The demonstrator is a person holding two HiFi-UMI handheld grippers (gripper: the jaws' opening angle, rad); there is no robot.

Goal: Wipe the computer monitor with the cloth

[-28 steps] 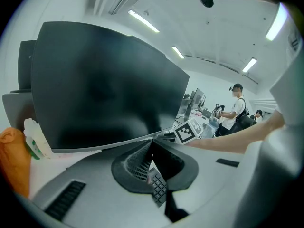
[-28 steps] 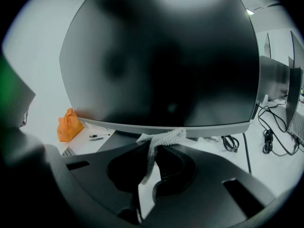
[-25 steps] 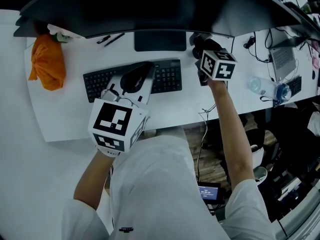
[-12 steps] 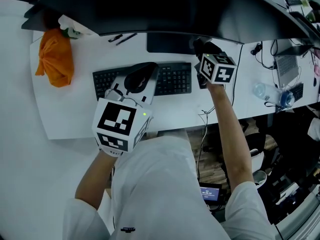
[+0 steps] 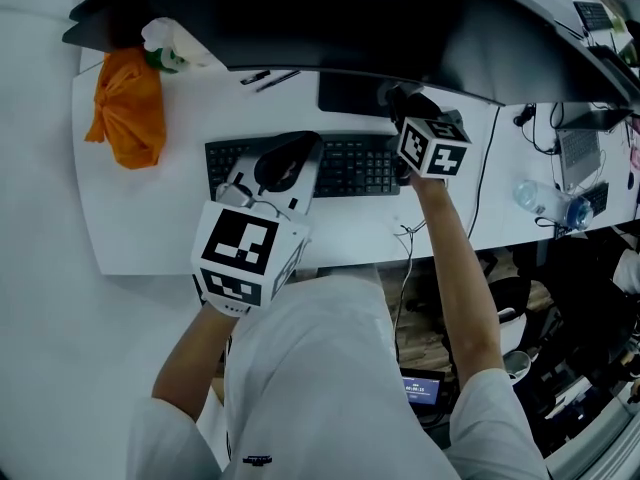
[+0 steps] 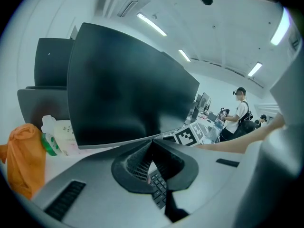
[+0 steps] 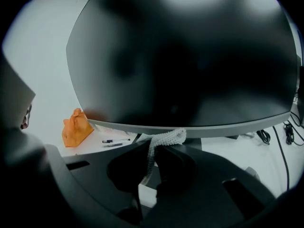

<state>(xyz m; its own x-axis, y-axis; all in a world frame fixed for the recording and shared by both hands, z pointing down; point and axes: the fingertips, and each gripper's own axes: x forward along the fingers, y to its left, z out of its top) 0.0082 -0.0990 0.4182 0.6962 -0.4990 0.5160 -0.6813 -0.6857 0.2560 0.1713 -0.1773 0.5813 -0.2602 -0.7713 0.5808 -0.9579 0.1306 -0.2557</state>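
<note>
Right gripper view: right gripper (image 7: pixel 153 148) is clamped on the cloth (image 7: pixel 166 137), a pale knitted strip pinched between the jaws. The strip's long axis runs along the jaw line. Its bunched free end pokes out past the tips and curls right, pointing up at the lower bezel of the monitor (image 7: pixel 190 56). I can't tell if it's touching the bezel or just short of it.

Left gripper (image 6: pixel 152 144): jaws closed tip to tip with nothing in them. Only the keyboard (image 6: pixel 159 189) shows through the slot behind the tips. It hangs over the keyboard, idle.

Monitor: wide curved panel, dark, with its long axis left-right across the desk (image 5: pixel 150 208) and the screen facing me.

My read is that this is the approach step and no wiping has started. The cloth sits at the bottom edge, roughly mid-width.

For the next move I need to:
- lift the cloth onto the glass
- stroke along the monitor's long axis with light pressure

Only a small tuft sticks out past the tips, so the jaw tips could knock the panel. I'd tilt the gripper so the cloth leads.

Orange bag (image 5: pixel 128 108) at the left end of the desk is well apart from all this.
</note>
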